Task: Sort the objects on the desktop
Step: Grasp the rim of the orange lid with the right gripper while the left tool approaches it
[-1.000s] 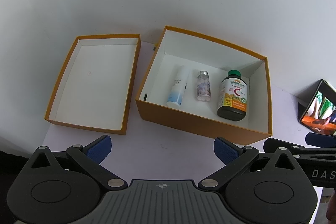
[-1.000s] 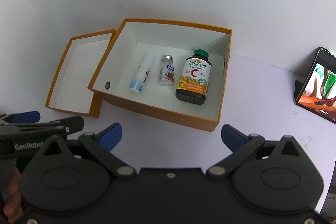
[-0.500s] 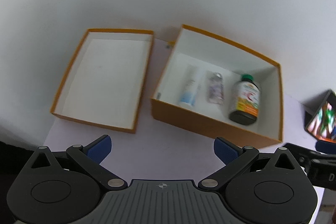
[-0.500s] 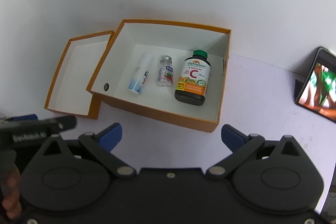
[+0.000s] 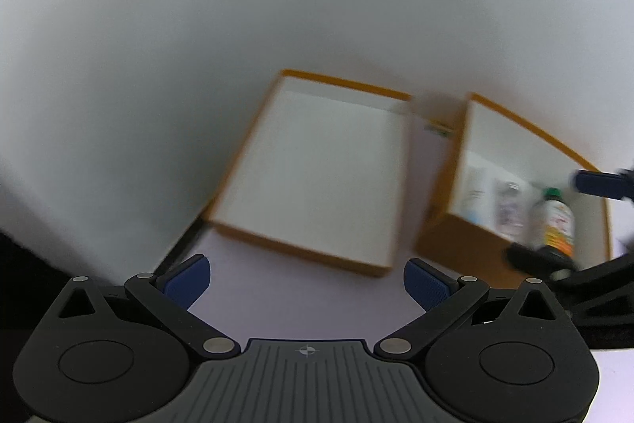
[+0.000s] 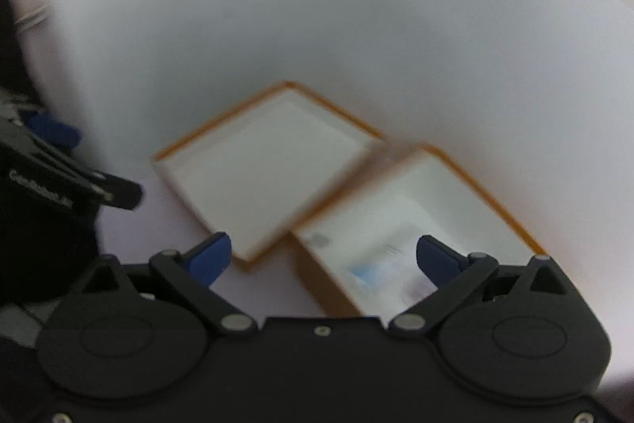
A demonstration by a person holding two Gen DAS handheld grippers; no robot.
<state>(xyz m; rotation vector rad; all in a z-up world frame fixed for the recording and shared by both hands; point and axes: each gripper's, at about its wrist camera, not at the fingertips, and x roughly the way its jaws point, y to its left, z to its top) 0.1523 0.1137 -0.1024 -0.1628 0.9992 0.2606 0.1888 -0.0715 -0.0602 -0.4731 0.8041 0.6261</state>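
Note:
Both views are blurred by motion. An orange box lid [image 5: 317,181] with a white inside lies empty on the table; it also shows in the right wrist view [image 6: 265,165]. To its right stands the deeper orange box [image 5: 463,248], also in the right wrist view [image 6: 447,193]. In it lie a white tube [image 5: 473,195], a small clear bottle [image 5: 509,209] and a dark vitamin C bottle [image 5: 552,224]. My left gripper [image 5: 307,282] is open and empty, in front of the lid. My right gripper [image 6: 323,256] is open and empty, at the near corner of the box.
A white wall [image 5: 277,6] rises right behind both boxes. The table's left edge [image 5: 174,252] runs close to the lid. The other gripper shows at the right edge of the left wrist view [image 5: 594,276] and at the left of the right wrist view [image 6: 59,185].
Both grippers have swung to the left, so the boxes have slid right in both views. The phone at the right has left both views. Both stay open.

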